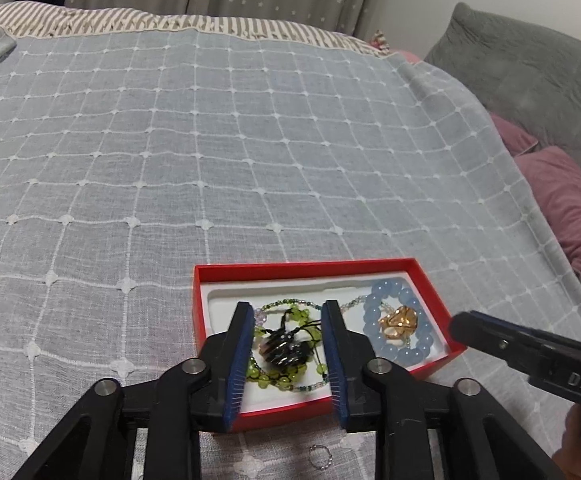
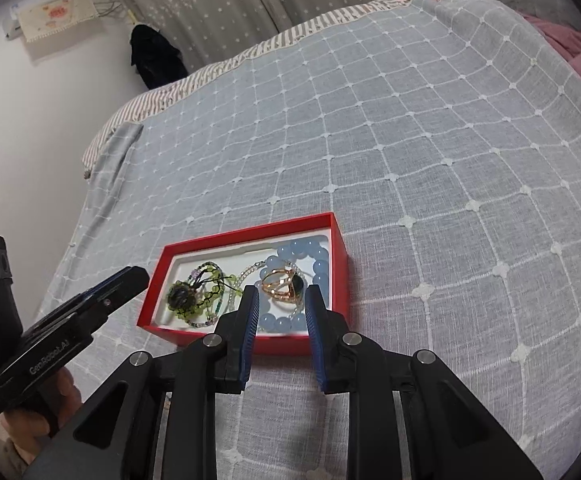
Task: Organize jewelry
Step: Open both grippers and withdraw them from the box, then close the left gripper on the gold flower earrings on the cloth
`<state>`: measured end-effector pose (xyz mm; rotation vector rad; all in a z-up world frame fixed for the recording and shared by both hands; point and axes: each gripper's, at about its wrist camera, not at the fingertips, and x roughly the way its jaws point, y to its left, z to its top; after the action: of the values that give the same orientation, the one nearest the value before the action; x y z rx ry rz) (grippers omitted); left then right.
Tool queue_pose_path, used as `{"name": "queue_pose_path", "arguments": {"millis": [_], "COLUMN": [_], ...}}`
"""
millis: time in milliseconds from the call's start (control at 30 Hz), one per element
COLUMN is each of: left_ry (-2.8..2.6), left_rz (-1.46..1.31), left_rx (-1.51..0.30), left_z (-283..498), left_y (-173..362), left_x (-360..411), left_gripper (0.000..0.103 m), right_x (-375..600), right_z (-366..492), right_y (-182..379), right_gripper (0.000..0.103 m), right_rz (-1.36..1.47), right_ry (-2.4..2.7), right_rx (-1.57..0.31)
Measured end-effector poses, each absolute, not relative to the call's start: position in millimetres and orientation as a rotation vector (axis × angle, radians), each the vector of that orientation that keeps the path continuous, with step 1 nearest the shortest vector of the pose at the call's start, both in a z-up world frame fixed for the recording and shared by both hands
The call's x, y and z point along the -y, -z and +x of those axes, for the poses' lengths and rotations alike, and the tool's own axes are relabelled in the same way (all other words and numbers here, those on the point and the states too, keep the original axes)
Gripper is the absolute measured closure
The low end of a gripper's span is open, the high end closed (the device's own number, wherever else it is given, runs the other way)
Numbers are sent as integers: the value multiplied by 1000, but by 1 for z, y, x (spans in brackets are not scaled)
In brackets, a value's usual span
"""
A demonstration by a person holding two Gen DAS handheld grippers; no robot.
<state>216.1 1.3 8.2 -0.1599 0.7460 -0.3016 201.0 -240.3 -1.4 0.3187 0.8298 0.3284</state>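
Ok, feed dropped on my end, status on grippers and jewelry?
Left gripper open, empty. Right gripper open, empty. Bracelets and gold ring in red box. Small ring loose on bedspread.

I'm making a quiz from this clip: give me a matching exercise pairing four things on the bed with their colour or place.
Things:
1. beaded bracelet
2. box
3. gold ring
4. small silver ring

Descriptions:
A. red, with a white liner
B. lies on the bedspread outside the box
C. pale blue, lies at the box's right end
D. sits inside the loop of blue beads

Pairs: 1-C, 2-A, 3-D, 4-B
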Motion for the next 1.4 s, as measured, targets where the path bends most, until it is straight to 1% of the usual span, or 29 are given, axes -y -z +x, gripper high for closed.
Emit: {"name": "queue_pose_path", "arguments": {"millis": [267, 400, 600, 700, 900, 1133, 1400], "left_ry": [271, 232, 192, 188, 207, 246, 237], "left_rz": [-225, -193, -228, -210, -212, -318, -289], "left_rx": [-757, -761, -831, -856, -875, -935, -956], "left_z": [206, 185, 154, 137, 126, 132, 135], "left_y": [-14, -19, -5, 5, 16, 34, 40], "left_x": [-18, -26, -46, -46, -41, -43, -37], "left_gripper": [69, 69, 69, 69, 69, 69, 69], "right_x": [263, 270, 267, 261, 246, 233, 217], "right_z": [171, 161, 132, 130, 135, 133, 132], "right_y": [-6, -13, -21, -14, 14, 19, 26], "right_gripper": [72, 71, 71, 68, 68, 68, 68], "right_rz": [384, 414, 399, 390, 359, 326, 283], "right_ry": [-322, -334, -332, -356, -356, -367, -373], "right_rx": [-820, -815, -808, -858, -963, -976, -993]}}
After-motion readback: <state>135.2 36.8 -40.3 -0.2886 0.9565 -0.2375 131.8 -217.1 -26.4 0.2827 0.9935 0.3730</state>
